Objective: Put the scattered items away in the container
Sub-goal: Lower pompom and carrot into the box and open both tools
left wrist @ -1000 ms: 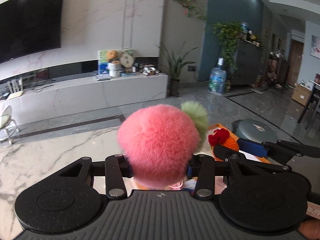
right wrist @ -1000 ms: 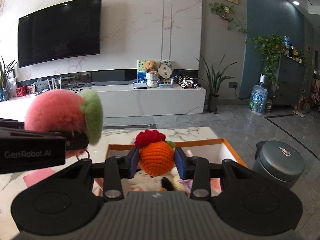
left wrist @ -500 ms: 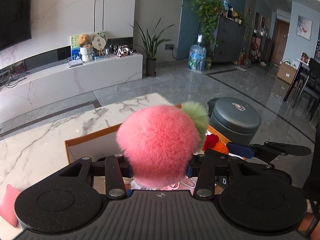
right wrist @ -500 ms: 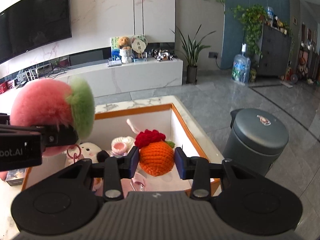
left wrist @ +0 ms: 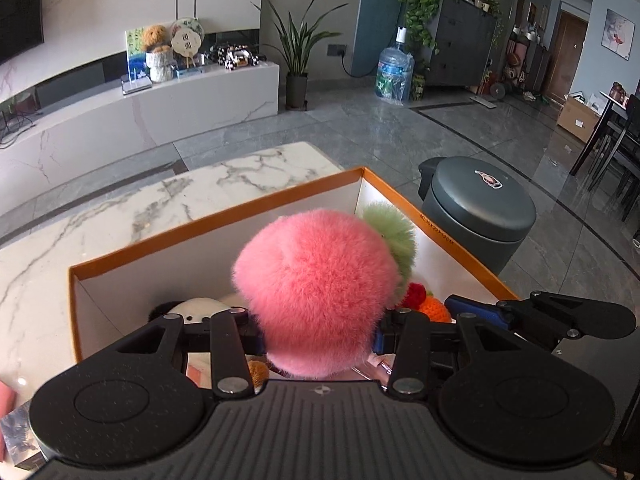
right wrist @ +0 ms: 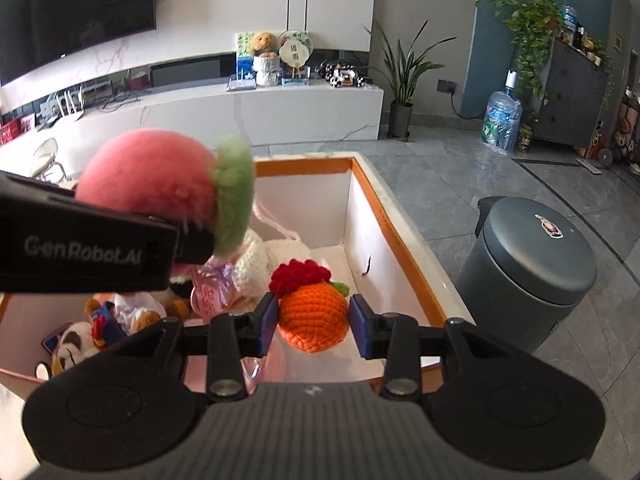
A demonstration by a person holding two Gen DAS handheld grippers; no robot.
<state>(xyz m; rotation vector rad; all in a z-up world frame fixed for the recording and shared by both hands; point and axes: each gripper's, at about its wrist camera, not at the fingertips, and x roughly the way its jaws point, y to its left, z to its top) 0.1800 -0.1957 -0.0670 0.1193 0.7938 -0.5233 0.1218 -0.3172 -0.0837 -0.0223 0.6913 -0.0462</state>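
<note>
My left gripper (left wrist: 318, 340) is shut on a fluffy pink pompom with a green tuft (left wrist: 320, 292), held over the open orange-rimmed white box (left wrist: 224, 216). From the right wrist view, that pink pompom (right wrist: 152, 188) hangs above the box's left half. My right gripper (right wrist: 314, 324) is shut on an orange crocheted fruit with a red top (right wrist: 314, 312), low inside the box near its right wall (right wrist: 360, 220). Several plush and crocheted toys (right wrist: 240, 268) lie on the box floor beneath both grippers.
The box stands on a white marble table (left wrist: 120, 208). A dark grey lidded bin (right wrist: 532, 264) sits on the floor just right of the table. A pink item (left wrist: 6, 400) and a small packet lie on the table at the left edge.
Both grippers moved forward and down, from in front of the box to over and into it, each still holding its toy. The views tilted downward.
</note>
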